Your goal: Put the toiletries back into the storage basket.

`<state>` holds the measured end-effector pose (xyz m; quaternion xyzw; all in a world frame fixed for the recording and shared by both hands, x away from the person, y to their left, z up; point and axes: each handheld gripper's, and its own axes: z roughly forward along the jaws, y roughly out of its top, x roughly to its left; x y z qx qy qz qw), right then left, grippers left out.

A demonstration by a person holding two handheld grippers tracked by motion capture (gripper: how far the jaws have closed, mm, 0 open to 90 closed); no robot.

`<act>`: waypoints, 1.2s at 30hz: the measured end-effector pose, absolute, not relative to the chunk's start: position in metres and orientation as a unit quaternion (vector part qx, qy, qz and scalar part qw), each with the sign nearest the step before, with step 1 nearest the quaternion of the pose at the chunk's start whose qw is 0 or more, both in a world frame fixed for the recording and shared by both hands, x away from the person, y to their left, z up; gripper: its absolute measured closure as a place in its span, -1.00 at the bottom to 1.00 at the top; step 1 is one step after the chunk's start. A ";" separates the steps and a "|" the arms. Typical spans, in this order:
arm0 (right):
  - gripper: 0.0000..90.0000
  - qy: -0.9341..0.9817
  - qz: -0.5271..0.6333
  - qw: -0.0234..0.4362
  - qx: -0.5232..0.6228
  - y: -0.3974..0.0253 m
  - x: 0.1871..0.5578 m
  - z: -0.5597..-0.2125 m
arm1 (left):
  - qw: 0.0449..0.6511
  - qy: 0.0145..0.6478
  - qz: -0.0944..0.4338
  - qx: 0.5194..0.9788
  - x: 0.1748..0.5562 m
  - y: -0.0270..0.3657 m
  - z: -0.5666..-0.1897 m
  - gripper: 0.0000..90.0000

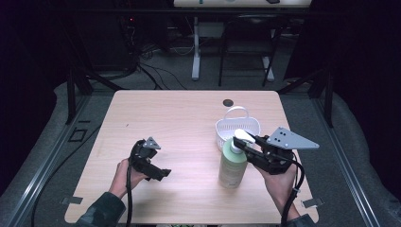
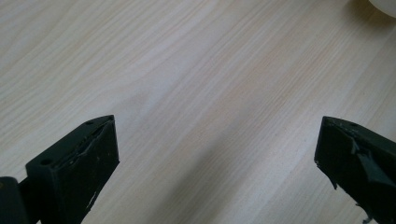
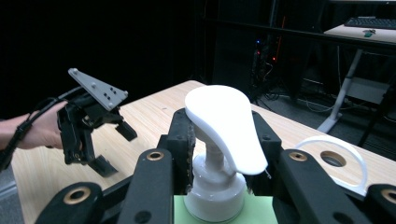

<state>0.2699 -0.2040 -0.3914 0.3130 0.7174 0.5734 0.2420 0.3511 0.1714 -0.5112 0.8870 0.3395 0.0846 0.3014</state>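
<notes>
Our left gripper point(image 1: 163, 174) hangs low over the tabletop point(image 1: 189, 118), jaws spread wide and holding nothing, our left hand point(image 1: 124, 176) wrapped around its grip. Our right gripper point(image 1: 243, 143) is level, jaws pressed in on the pump bottle point(image 1: 232, 163) neck, right hand point(image 1: 280, 183) behind it.

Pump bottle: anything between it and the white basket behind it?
Nothing visible. The right tool is closed around the neck of the pump bottle, which stands upright on the table. The white basket sits directly behind it. The left tool is open, off to the left.
</notes>
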 end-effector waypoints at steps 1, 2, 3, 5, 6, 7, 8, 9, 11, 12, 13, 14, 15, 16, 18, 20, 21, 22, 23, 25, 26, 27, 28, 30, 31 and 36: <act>0.51 0.719 0.571 0.244 0.313 -0.204 0.269 -0.391 | 0.301 0.342 0.088 0.886 0.350 0.172 -0.511 -1.00; 0.51 0.719 0.570 0.243 0.314 -0.205 0.269 -0.390 | 0.303 0.341 0.088 0.886 0.350 0.173 -0.510 -1.00; 0.51 0.719 0.570 0.245 0.314 -0.206 0.269 -0.390 | 0.303 0.342 0.088 0.885 0.350 0.174 -0.509 -1.00; 0.51 0.718 0.570 0.246 0.315 -0.207 0.269 -0.389 | 0.303 0.343 0.090 0.885 0.350 0.175 -0.510 -1.00; 0.51 0.717 0.570 0.249 0.314 -0.208 0.269 -0.388 | 0.303 0.343 0.089 0.884 0.351 0.175 -0.510 -1.00; 0.51 0.716 0.571 0.248 0.314 -0.209 0.270 -0.387 | 0.304 0.345 0.086 0.884 0.351 0.175 -0.511 -1.00; 0.51 0.715 0.573 0.247 0.316 -0.209 0.270 -0.386 | 0.302 0.345 0.085 0.885 0.352 0.175 -0.511 -1.00; 0.51 0.714 0.573 0.251 0.314 -0.210 0.270 -0.385 | 0.301 0.345 0.085 0.885 0.352 0.175 -0.512 -1.00; 0.51 0.712 0.575 0.252 0.314 -0.211 0.270 -0.383 | 0.301 0.343 0.085 0.886 0.352 0.175 -0.511 -1.00; 0.51 0.713 0.574 0.253 0.314 -0.212 0.270 -0.382 | 0.302 0.343 0.085 0.886 0.351 0.175 -0.511 -1.00; 0.51 0.712 0.575 0.253 0.315 -0.212 0.269 -0.381 | 0.304 0.343 0.085 0.885 0.351 0.174 -0.510 -1.00; 0.51 0.711 0.576 0.252 0.315 -0.212 0.269 -0.381 | 0.305 0.343 0.085 0.884 0.350 0.174 -0.510 -1.00; 0.51 0.711 0.576 0.254 0.314 -0.212 0.269 -0.380 | 0.305 0.343 0.085 0.885 0.351 0.174 -0.510 -1.00; 0.51 0.710 0.577 0.255 0.313 -0.212 0.269 -0.380 | 0.304 0.342 0.085 0.885 0.351 0.174 -0.510 -1.00; 0.51 0.709 0.578 0.256 0.312 -0.212 0.269 -0.380 | 0.302 0.343 0.085 0.885 0.351 0.174 -0.511 -1.00; 0.51 0.707 0.582 0.255 0.312 -0.213 0.269 -0.380 | 0.303 0.343 0.085 0.885 0.351 0.173 -0.511 -1.00; 0.51 0.704 0.584 0.256 0.312 -0.213 0.269 -0.380 | 0.304 0.343 0.085 0.885 0.351 0.173 -0.511 -1.00; 0.51 0.702 0.587 0.256 0.312 -0.213 0.269 -0.379 | 0.304 0.342 0.087 0.885 0.351 0.173 -0.511 -1.00; 0.51 0.701 0.589 0.258 0.310 -0.213 0.269 -0.379 | 0.304 0.341 0.087 0.885 0.351 0.173 -0.510 -1.00; 0.51 0.695 0.595 0.258 0.309 -0.213 0.268 -0.379 | 0.304 0.341 0.085 0.886 0.351 0.174 -0.511 -1.00; 0.51 0.693 0.598 0.261 0.308 -0.214 0.269 -0.378 | 0.303 0.342 0.085 0.886 0.351 0.174 -0.511 -1.00; 0.51 0.688 0.602 0.262 0.308 -0.214 0.268 -0.378 | 0.303 0.342 0.085 0.886 0.351 0.174 -0.511 -1.00; 0.51 0.686 0.606 0.261 0.307 -0.214 0.269 -0.378 | 0.303 0.342 0.084 0.886 0.351 0.174 -0.511 -1.00; 0.51 0.681 0.610 0.265 0.306 -0.215 0.268 -0.376 | 0.301 0.342 0.086 0.886 0.351 0.174 -0.511 -1.00; 0.51 0.678 0.614 0.265 0.306 -0.215 0.269 -0.375 | 0.302 0.341 0.084 0.886 0.352 0.174 -0.511 -1.00; 0.51 0.665 0.626 0.270 0.305 -0.216 0.268 -0.373 | 0.302 0.341 0.085 0.886 0.351 0.174 -0.511 -1.00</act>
